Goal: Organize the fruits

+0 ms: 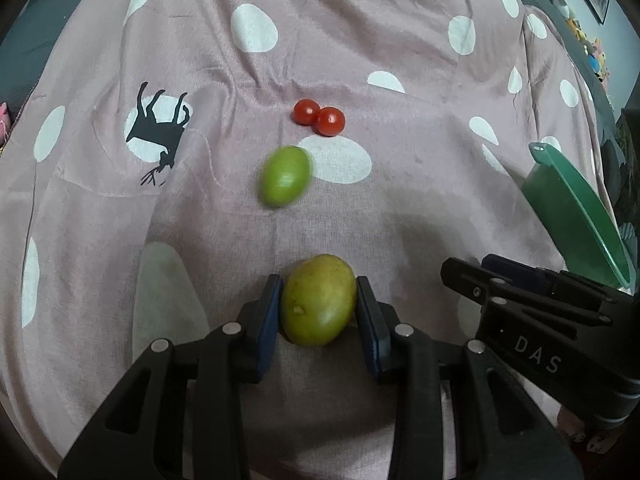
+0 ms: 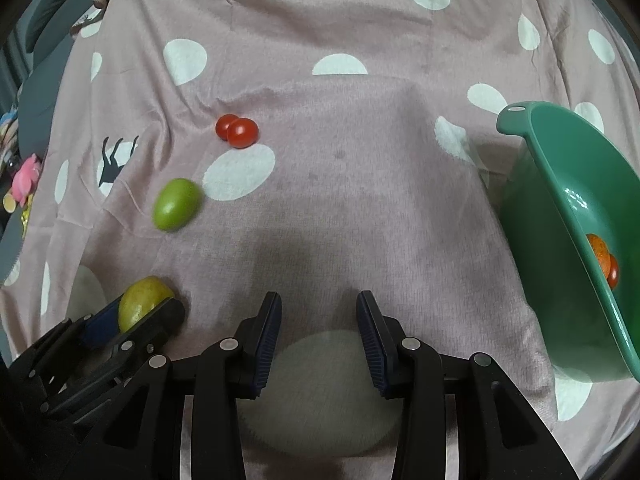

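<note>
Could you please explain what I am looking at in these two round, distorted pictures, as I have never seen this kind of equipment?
There is no robot here: a person holds a two-finger black tool in each hand, and a fisheye camera on each looks forward along its fingers.

The left camera shows the left tool with its blue pads closed on a yellowish-green oval fruit. The right camera shows the right tool open, with nothing between its fingers.

Everything lies on a pink cloth with white dots. Loose on it are a smaller green oval fruit and two red cherry tomatoes touching each other. At the right, a tilted green plastic bowl already holds some small orange-red fruits.
</note>
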Motion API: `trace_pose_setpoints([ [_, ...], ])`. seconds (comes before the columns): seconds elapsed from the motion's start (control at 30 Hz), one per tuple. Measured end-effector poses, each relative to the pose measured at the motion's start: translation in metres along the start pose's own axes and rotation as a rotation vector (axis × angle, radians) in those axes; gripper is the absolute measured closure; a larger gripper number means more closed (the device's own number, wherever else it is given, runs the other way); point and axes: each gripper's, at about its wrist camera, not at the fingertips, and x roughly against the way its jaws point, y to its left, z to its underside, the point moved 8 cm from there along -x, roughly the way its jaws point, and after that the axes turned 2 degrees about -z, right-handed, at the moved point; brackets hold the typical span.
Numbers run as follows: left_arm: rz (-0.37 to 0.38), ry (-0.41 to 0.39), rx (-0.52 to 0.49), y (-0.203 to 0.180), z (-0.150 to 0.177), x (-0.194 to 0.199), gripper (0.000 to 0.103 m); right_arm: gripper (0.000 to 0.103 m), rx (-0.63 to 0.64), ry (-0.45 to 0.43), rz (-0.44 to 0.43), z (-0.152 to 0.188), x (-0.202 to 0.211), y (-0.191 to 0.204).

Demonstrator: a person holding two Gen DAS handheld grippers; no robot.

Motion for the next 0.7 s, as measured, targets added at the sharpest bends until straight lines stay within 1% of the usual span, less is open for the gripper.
trace_pose_setpoints([
  [0.7, 0.005, 0.002, 0.004, -0.0001, 0.0002, -0.0013, 0.067, 0.061, 0.008, 0.000, 0.006, 0.0003, 0.0001, -0.0001],
])
